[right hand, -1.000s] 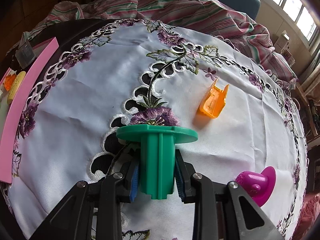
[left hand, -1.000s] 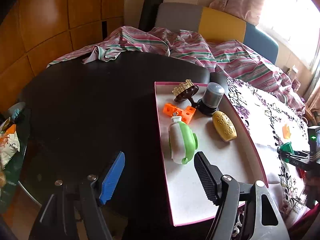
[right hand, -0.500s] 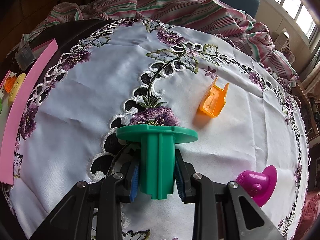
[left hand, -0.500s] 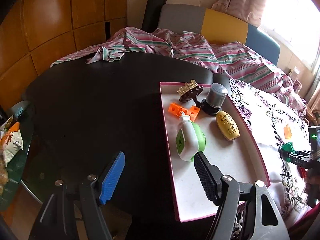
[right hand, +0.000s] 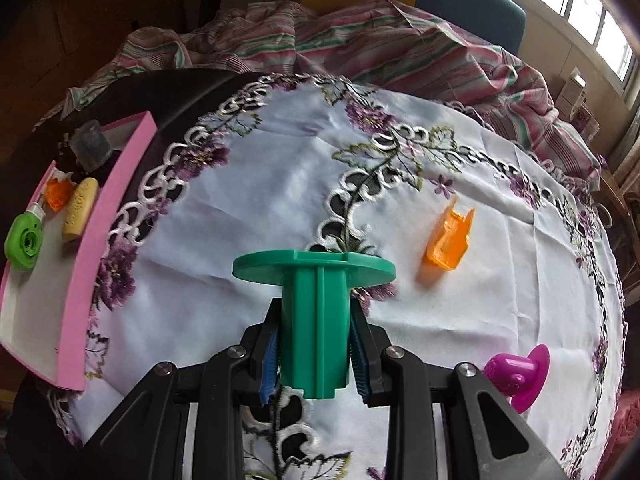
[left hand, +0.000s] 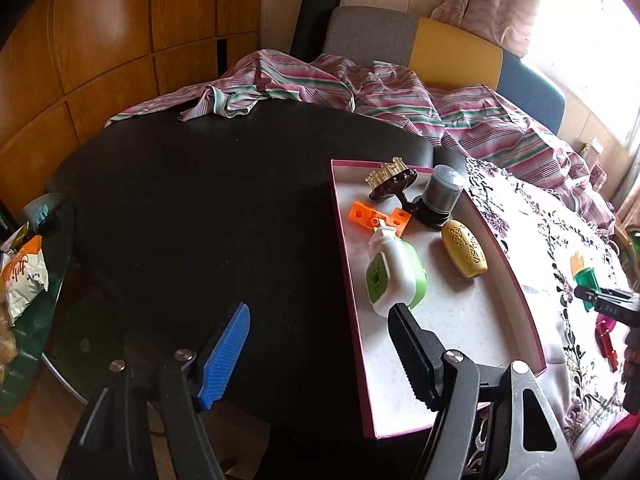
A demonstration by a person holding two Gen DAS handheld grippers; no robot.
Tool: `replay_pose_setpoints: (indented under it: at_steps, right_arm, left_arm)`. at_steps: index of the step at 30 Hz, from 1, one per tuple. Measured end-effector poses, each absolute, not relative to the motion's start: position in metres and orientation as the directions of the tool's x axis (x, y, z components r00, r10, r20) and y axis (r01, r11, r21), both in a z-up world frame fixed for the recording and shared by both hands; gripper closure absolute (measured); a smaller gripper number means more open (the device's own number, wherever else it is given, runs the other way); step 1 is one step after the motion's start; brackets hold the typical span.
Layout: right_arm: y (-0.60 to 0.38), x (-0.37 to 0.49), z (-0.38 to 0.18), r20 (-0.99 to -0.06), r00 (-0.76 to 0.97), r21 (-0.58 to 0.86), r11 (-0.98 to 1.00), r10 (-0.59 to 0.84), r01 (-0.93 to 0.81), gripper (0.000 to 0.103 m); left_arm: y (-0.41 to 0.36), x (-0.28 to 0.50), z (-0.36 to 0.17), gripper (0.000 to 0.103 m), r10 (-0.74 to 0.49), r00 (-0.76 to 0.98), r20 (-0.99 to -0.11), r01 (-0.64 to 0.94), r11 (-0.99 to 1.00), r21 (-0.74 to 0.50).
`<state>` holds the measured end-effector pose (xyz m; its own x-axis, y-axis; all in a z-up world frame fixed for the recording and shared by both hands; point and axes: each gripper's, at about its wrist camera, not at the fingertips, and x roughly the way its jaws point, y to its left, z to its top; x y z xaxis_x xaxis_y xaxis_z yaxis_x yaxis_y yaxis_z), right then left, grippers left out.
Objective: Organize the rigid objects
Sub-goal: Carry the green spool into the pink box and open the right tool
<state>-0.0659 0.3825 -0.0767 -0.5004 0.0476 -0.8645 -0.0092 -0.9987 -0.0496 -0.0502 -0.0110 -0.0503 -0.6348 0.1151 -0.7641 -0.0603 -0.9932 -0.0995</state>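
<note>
Glossy plastic green spool (right hand: 314, 320), embroidered cloth tablecloth (right hand: 240, 280), matt

Wood-panelled wall (left hand: 100, 40) behind dark round table (left hand: 200, 208). Beyond table: sofa (left hand: 452, 52) with grey, yellow, blue cushions, striped cloth (left hand: 400, 100) draped over its front. Right of sofa, curtain (left hand: 500, 0) and overexposed window (right hand: 592, 12), probably daylight.

This is a lived-in home, likely a sitting or dining corner. An embroidered floral tablecloth (right hand: 400, 152) covers part of a dark round table (left hand: 192, 208), a striped sheet (left hand: 360, 96) is rumpled over a multicoloured sofa (left hand: 452, 50), warm wood panelling (left hand: 120, 28) lines the wall, and curtains (left hand: 504, 0) hang by a bright window (right hand: 592, 12).
</note>
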Motion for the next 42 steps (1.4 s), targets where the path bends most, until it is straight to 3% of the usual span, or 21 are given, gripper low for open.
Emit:
replay_pose_setpoints:
  at_steps: [15,29,42]
  right_arm:
    - [0.213,-0.091,-0.037,-0.784,-0.555,0.101,-0.940,-0.277,0.326,0.073]
    - [0.150,-0.155,-0.100,-0.871,-0.411,0.163,-0.947,-0.269,0.276,0.073]
    - [0.158,-0.146,-0.101,-0.871,-0.422,0.157,-0.956,-0.252,0.247,0.069]
  left_arm:
    - [-0.028,-0.053,-0.058,0.030,0.098,-0.628,-0.772,-0.013,-0.993,-0.116]
    - [-0.040,-0.057,-0.065,0.030,0.095,-0.612,-0.785,0.013,-0.991,-0.130]
    - [-0.045,-0.057,-0.065,0.030,0.086,-0.616,-0.783,0.029,-0.991,-0.132]
